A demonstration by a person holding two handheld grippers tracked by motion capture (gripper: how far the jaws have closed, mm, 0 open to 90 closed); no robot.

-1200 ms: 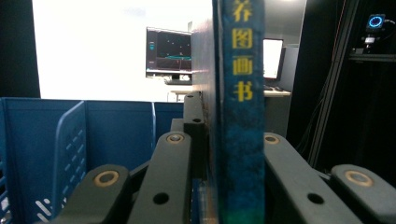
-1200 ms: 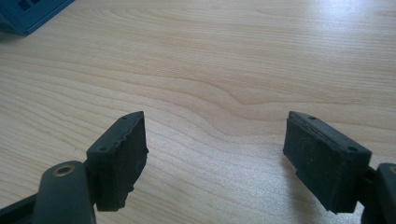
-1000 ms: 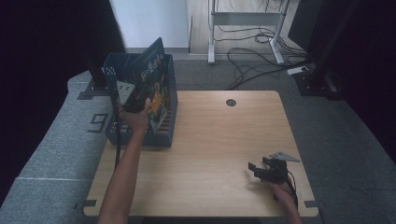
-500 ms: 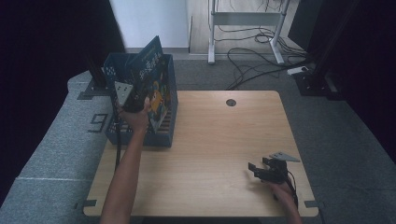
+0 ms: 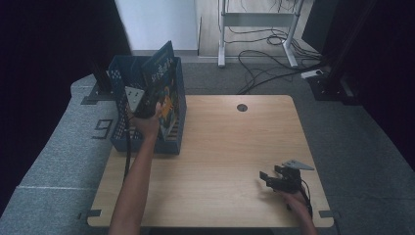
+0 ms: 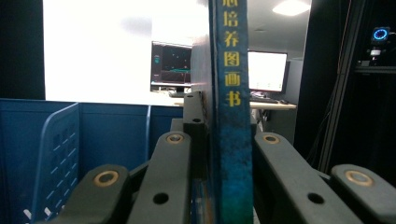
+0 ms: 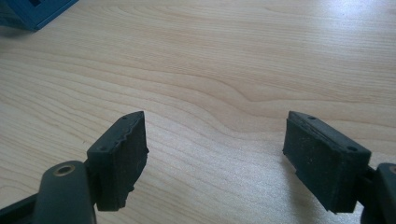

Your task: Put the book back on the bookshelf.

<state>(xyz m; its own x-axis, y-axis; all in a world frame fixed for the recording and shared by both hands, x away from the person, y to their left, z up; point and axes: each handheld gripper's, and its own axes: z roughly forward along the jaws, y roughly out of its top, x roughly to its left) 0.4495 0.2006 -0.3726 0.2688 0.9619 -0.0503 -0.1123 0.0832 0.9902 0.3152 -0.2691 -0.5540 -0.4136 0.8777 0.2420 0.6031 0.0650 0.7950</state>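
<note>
Over the blue crate [image 5: 117,139] at the table's [image 5: 220,147] left edge, left gripper [image 5: 147,100] is clamped on a book [image 5: 164,73] by its spine, book tilted and half inside the crate. Right gripper [image 5: 274,178] rests on the table well right of the crate, jaws apart, nothing between them

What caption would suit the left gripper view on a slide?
Left claw clamps a thin blue-green book by its spine above a blue plastic crate.
</note>
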